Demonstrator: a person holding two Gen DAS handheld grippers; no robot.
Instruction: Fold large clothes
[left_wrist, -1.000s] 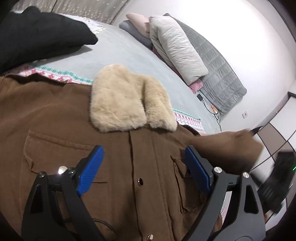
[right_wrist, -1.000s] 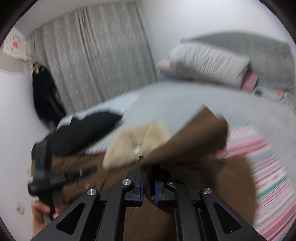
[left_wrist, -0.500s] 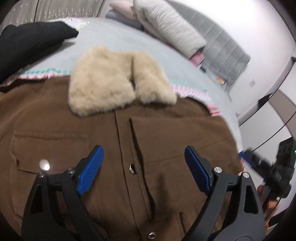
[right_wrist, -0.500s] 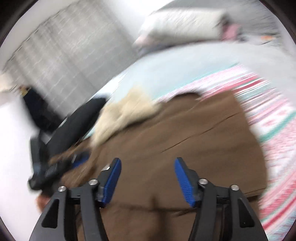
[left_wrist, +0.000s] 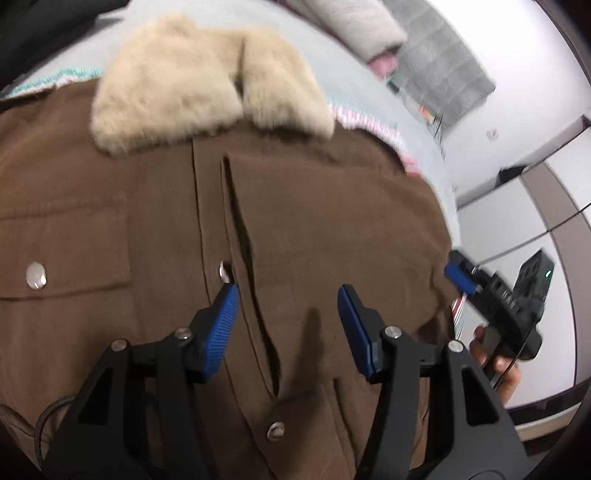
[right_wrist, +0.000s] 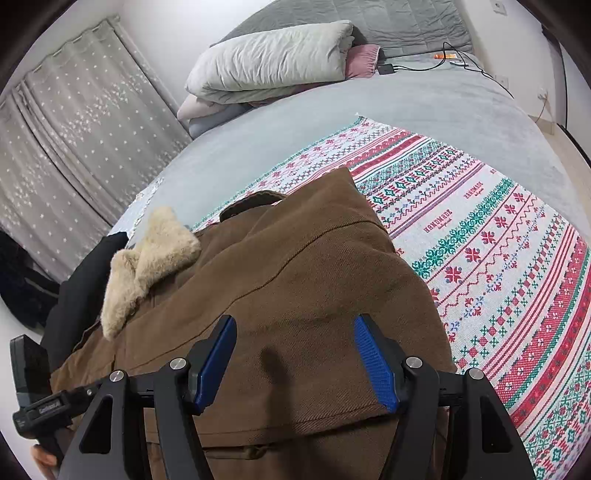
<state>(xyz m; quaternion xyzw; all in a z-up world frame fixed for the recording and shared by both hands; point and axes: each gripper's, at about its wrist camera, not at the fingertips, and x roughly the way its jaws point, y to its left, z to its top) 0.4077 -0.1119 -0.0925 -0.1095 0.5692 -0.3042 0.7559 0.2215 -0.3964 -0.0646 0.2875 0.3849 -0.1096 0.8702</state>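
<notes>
Both of my grippers hang over the coat with nothing between the jaws; my left gripper (left_wrist: 286, 321) is closing above the snap placket, my right gripper (right_wrist: 295, 363) stands apart over the sleeve (right_wrist: 325, 258) folded across the chest; the brown coat (left_wrist: 332, 221) lies face up on the patterned blanket (right_wrist: 498, 240) on the bed, fur collar (left_wrist: 207, 77) toward the pillows — it looks thick, heavy and limp, not slippery; I judge hem or side seam the best hold — a pinch on one layer would only drag.
</notes>
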